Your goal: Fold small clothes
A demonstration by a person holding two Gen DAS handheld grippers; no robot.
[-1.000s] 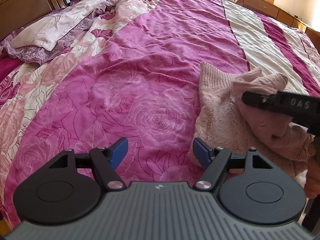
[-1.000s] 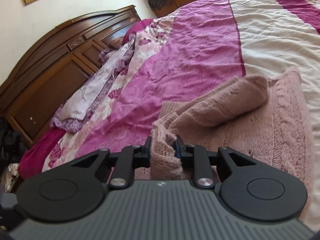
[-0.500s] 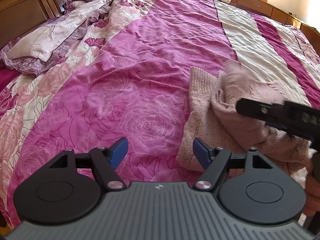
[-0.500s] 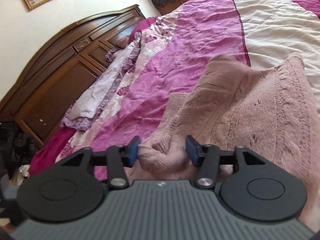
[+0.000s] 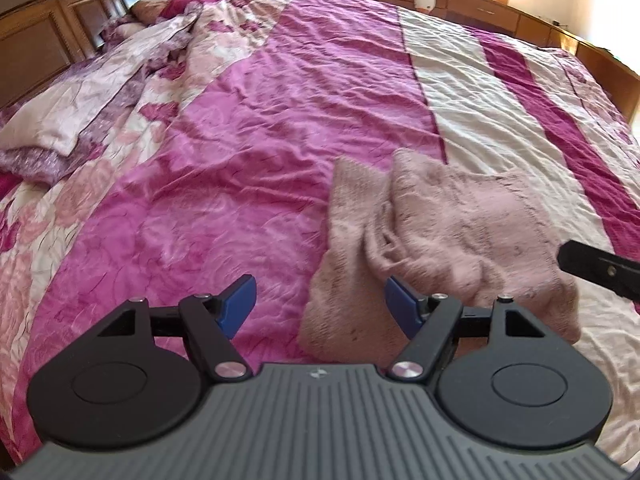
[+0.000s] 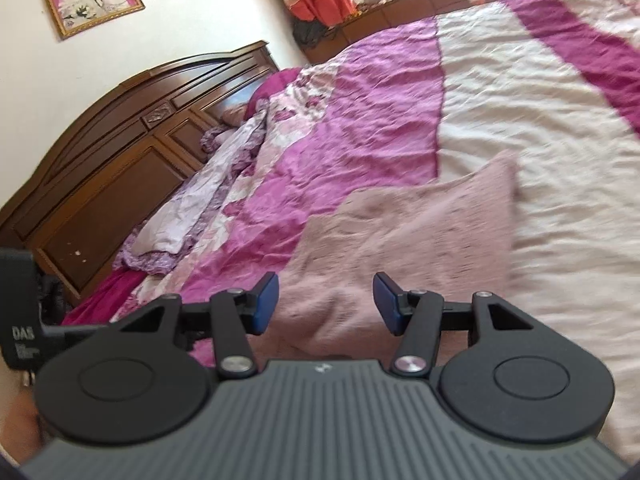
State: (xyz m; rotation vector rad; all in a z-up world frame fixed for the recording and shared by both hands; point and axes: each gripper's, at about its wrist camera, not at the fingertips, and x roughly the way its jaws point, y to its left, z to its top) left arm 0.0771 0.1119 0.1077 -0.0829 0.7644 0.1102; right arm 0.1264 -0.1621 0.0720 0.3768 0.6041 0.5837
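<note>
dusty-pink knitted sweater [image 5: 452, 236] is left rumpled, lower right | left gripper [image 5: 318, 304], right gripper [image 6: 325, 300]: jaws apart, nothing held | loose fold could get snagged, tbh

The left tool [image 5: 319, 305] hangs wide apart over the pink bedspread [image 5: 248, 128], its right pad beside a rumpled pink sweater [image 5: 440, 240].
</note>
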